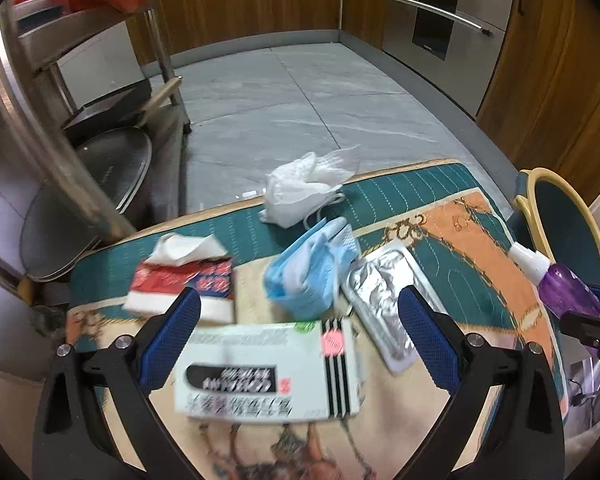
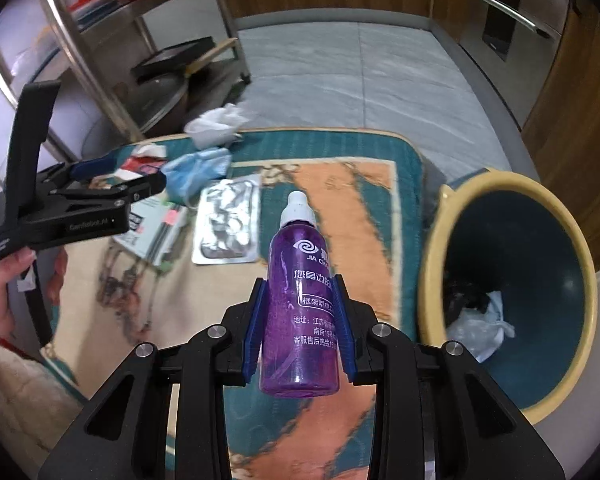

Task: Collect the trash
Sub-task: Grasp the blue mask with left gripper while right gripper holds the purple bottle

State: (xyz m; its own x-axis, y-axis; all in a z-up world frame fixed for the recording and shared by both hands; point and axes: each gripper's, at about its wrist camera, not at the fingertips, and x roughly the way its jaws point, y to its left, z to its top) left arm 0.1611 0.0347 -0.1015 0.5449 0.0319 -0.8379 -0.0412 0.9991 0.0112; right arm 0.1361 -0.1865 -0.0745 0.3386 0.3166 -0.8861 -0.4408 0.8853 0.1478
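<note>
1. Two hand-held grippers are in my hands: my right hand-held gripper [image 2: 300, 328] is clamped on a purple bottle [image 2: 302, 300], its blue pads pressing the bottle's sides about midway down the body.
2. The bottle's long axis runs straight ahead along my fingers, its white nozzle cap [image 2: 298, 210] pointing away from me and its flat base toward me, held in the air above the patterned mat [image 2: 340, 184].
3. The bottle is clear purple plastic, round-bodied and smooth, with white printed lettering.
4. Just to the right of it stands the trash bin [image 2: 432, 264], a round tub with a cream rim and dark teal inside; crumpled white and dark scraps lie at its bottom.
5. My left hand-held gripper [image 1: 300, 336] hangs with its jaws wide apart, nothing between the textured blue pads, above a flat white carton [image 1: 268, 372] with black stripes and print.
6. Beyond the carton on the mat lie a crinkled silver foil blister pack [image 1: 380, 296], a bunched blue face mask [image 1: 312, 272], a red-and-white tissue packet [image 1: 184, 280] and a wad of white tissue [image 1: 312, 188] at the mat's far edge.
7. The mat is quilted, teal with orange and cream panels, and lies on a grey tiled floor [image 1: 300, 100].
</note>
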